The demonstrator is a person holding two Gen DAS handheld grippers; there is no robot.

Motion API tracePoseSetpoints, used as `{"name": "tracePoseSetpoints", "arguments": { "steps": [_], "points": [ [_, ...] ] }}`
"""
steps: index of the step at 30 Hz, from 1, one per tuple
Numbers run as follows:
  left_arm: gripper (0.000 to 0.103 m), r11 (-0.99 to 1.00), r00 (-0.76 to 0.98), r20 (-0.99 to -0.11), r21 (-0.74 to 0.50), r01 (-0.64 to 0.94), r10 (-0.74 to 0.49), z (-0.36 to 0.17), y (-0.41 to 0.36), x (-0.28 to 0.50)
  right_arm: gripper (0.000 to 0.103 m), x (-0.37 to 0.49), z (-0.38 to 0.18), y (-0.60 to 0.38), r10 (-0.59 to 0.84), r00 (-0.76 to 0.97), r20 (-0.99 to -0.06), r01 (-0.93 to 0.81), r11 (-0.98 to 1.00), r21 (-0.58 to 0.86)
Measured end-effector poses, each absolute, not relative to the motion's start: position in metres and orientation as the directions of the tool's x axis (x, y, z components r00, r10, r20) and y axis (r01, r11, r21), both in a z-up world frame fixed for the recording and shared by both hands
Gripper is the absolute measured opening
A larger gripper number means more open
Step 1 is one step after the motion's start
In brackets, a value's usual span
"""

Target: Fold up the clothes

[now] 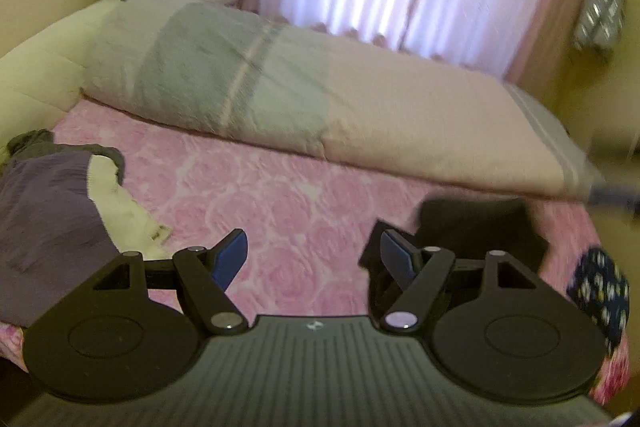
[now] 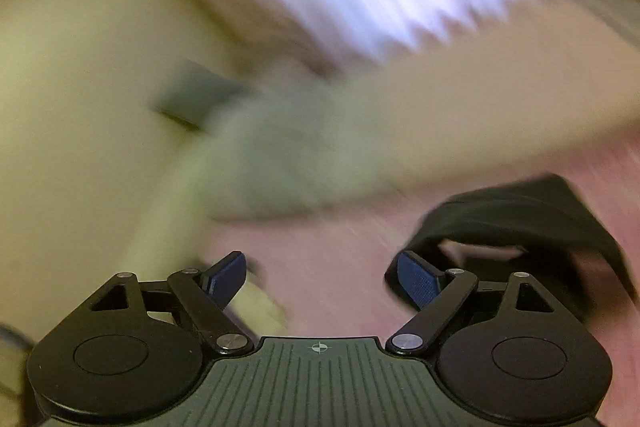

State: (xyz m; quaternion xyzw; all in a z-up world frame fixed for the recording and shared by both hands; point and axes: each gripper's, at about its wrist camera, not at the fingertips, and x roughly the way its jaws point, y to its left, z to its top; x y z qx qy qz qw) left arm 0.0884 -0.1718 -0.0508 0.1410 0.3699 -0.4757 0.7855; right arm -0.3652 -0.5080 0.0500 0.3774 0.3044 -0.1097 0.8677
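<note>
Both grippers spread wide, nothing between the pads.
Left gripper and right gripper over pink bedspread; black garment, perhaps folded, just beyond each right finger.

Your black garment lies crumpled on pink rose bedspread, right of centre. Purple garment over cream one heaped at your left. Dark floral piece at right edge.

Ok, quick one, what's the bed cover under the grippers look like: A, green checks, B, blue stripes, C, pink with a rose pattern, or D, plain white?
C: the left wrist view shows a pink rose-patterned cover spread beneath the open left gripper.
</note>
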Motion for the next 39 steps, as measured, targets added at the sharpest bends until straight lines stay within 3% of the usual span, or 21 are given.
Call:
{"name": "tracePoseSetpoints", "arguments": {
  "steps": [3, 8, 13, 19, 29, 39],
  "points": [
    [0.071, 0.467, 0.233, -0.75, -0.113, 0.877, -0.619, -0.067, -0.174, 0.088, 0.086, -0.433, -0.028, -0.5, 0.009, 0.712, -0.702, 0.582, 0.552, 0.597],
    [0.071, 0.39, 0.168, -0.81, -0.08, 0.917, -0.561, -0.09, -0.175, 0.084, 0.086, -0.543, -0.097, -0.487, -0.019, 0.628, -0.778, 0.749, 0.284, 0.598],
    [0.071, 0.281, 0.127, -0.834, -0.035, 0.959, -0.536, -0.099, -0.18, 0.079, 0.086, -0.585, -0.086, -0.48, -0.109, 0.619, -0.778, 0.78, 0.206, 0.592],
    [0.071, 0.147, 0.077, -0.814, -0.011, 0.989, -0.575, -0.094, -0.18, 0.069, 0.086, -0.555, -0.041, -0.426, -0.21, 0.6, -0.772, 0.789, 0.317, 0.527],
    [0.071, 0.071, 0.036, -0.819, -0.006, 0.997, -0.573, -0.101, -0.155, 0.072, 0.086, -0.552, -0.064, -0.372, -0.223, 0.513, -0.829, 0.846, 0.293, 0.445],
    [0.071, 0.047, 0.034, -0.813, 0.008, 0.999, -0.582, -0.098, -0.129, 0.088, 0.086, -0.549, -0.069, -0.335, -0.218, 0.523, -0.824, 0.84, 0.294, 0.456]
  ]
}}
